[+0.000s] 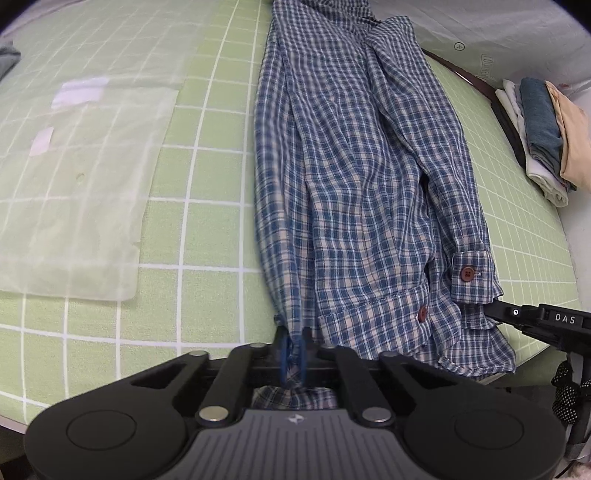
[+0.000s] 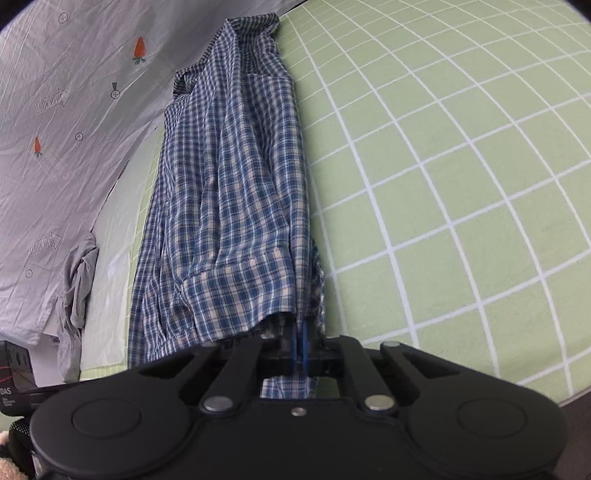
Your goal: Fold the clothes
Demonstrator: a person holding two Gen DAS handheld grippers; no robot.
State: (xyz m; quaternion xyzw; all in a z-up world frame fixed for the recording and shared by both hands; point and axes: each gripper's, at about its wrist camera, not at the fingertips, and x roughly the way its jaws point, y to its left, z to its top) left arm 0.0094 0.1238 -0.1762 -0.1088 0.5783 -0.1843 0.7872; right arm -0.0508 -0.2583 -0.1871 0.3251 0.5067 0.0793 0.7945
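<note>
1. I am seeing my left gripper (image 1: 293, 356) closed tight, its blue pads pinching the near hem of the plaid shirt (image 1: 354, 177); a bit of the cloth is bunching behind the fingers.
2. I am seeing my right gripper (image 2: 300, 350) likewise pressed closed on the plaid shirt (image 2: 229, 206) at its near end, with checked cloth poking out behind the pads.
3. In the left wrist view the right gripper (image 1: 491, 308) is showing as a black tip at the shirt's near right corner, beside the buttoned cuff (image 1: 474, 275).
4. The shirt is lying folded into a long narrow strip on the green grid mat (image 1: 207, 221), running from the mat's near edge, where I am holding it, away towards the far edge.
5. The sleeve is lying lengthwise on top of the strip, its cuff towards the near end.
6. Left of the shirt, a translucent sheet (image 1: 74, 184) is resting flat on the mat.
7. At the mat's right edge, past the cuff, a stack of folded clothes (image 1: 546, 136) is sitting, well apart from the shirt.
8. In the right wrist view a crumpled grey garment (image 2: 79, 280) is lying off the mat's left side, on a pale printed sheet (image 2: 55, 110).
9. The shirt's collar end (image 2: 251, 26) is reaching the mat's far edge.
</note>
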